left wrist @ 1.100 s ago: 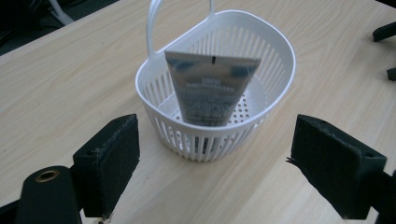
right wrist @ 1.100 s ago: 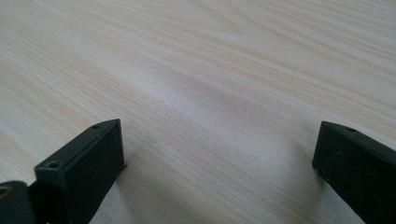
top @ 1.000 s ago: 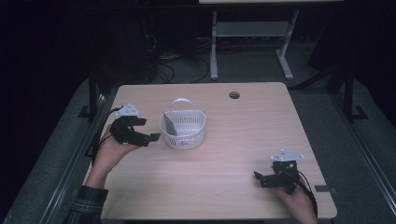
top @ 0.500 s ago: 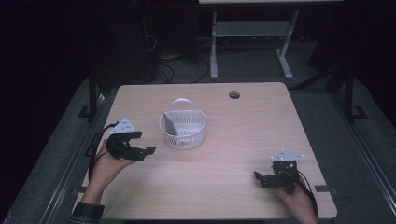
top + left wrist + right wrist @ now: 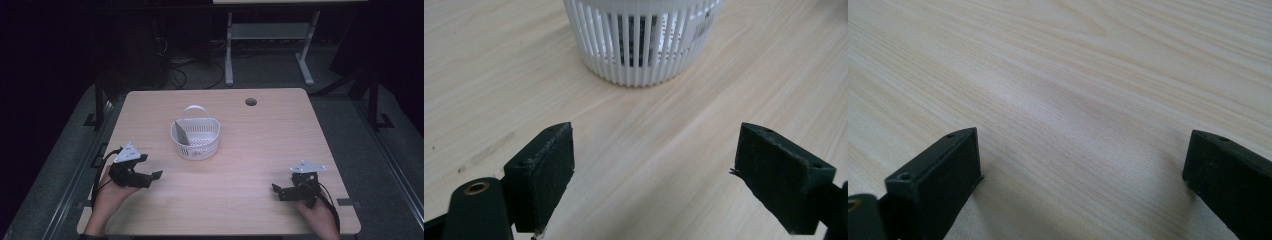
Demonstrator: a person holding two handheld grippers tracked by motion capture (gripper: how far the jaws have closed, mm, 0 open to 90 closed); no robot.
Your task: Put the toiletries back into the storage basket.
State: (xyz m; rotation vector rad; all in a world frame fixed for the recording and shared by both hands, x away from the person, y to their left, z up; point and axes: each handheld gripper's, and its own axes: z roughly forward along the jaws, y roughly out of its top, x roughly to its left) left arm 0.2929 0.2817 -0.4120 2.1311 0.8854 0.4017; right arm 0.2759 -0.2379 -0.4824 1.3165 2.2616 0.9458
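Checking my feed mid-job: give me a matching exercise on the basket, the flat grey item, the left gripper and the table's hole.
1 white basket
2 flat grey item
3 left gripper
4 round hole

a open, near the table's front left
b far side of the table
c mid-table, handle up
d leaning inside the basket

Pairs: 1-c, 2-d, 3-a, 4-b
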